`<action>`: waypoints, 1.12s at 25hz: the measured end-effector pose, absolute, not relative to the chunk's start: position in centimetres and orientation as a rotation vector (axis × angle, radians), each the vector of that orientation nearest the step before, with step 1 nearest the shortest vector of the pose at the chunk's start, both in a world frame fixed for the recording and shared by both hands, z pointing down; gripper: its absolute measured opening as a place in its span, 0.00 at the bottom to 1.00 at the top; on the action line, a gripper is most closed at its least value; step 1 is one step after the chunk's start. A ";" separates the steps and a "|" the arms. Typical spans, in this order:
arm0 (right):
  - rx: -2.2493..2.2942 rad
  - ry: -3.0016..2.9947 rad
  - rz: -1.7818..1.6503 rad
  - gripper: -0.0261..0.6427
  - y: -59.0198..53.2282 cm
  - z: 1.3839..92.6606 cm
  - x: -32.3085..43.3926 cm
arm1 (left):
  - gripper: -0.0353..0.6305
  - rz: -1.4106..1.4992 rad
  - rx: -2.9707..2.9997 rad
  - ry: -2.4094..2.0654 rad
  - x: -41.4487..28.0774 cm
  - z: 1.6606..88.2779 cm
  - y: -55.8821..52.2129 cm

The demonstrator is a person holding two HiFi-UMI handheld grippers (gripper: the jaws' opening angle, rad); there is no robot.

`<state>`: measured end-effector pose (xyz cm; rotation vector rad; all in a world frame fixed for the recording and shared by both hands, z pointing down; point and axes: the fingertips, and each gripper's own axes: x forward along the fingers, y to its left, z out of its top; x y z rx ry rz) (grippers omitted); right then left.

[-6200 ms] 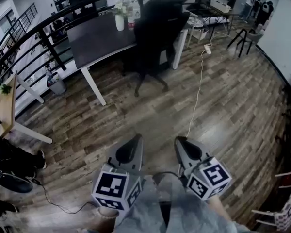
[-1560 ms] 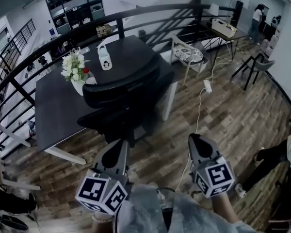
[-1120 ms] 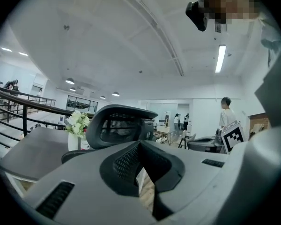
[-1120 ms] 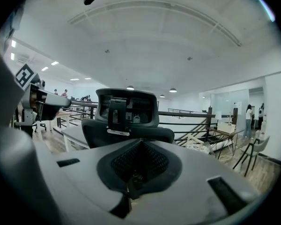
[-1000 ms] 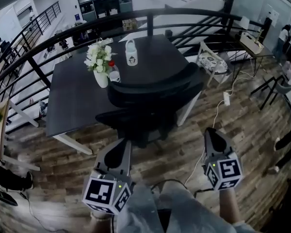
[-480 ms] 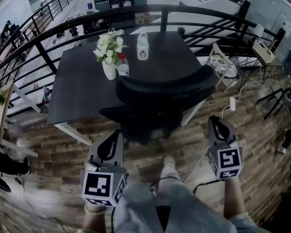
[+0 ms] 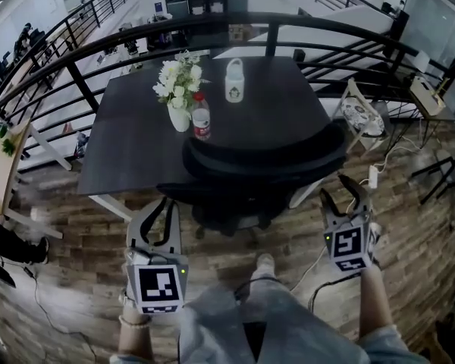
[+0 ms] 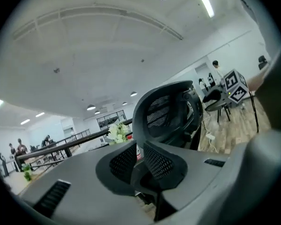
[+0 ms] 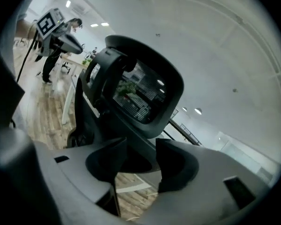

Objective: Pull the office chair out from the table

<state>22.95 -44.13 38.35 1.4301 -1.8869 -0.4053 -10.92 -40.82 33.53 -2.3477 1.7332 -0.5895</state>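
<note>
One office chair (image 7: 262, 158) is sitting tucked at the table (image 7: 129, 150), backrest just ahead of both sets of fingertips, untouched. Left gripper (image 7: 158, 207) is opening, gap narrow. Right gripper (image 7: 343, 194) is opening wide. Nothing between either. Should be clamping both backrest edges, then pulling evenly.

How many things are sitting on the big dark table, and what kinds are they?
On the dark table:
Vase of white flowers: 1
Plastic bottle with a red cap: 1
White jug with a handle: 1
Total: 3
</note>
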 end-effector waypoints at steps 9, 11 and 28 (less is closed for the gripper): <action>1.094 -1.669 -0.692 0.40 -48.3 40.8 23.3 | 0.36 -0.952 -2.011 1.536 -10.1 36.2 -43.8; 1.055 -1.639 -0.720 0.42 -48.7 41.4 23.4 | 0.39 -1.084 -1.928 1.467 -10.3 37.6 -44.3; 0.934 -1.541 -0.812 0.44 -50.4 43.6 22.9 | 0.46 -1.388 -1.700 1.260 -10.1 42.8 -45.7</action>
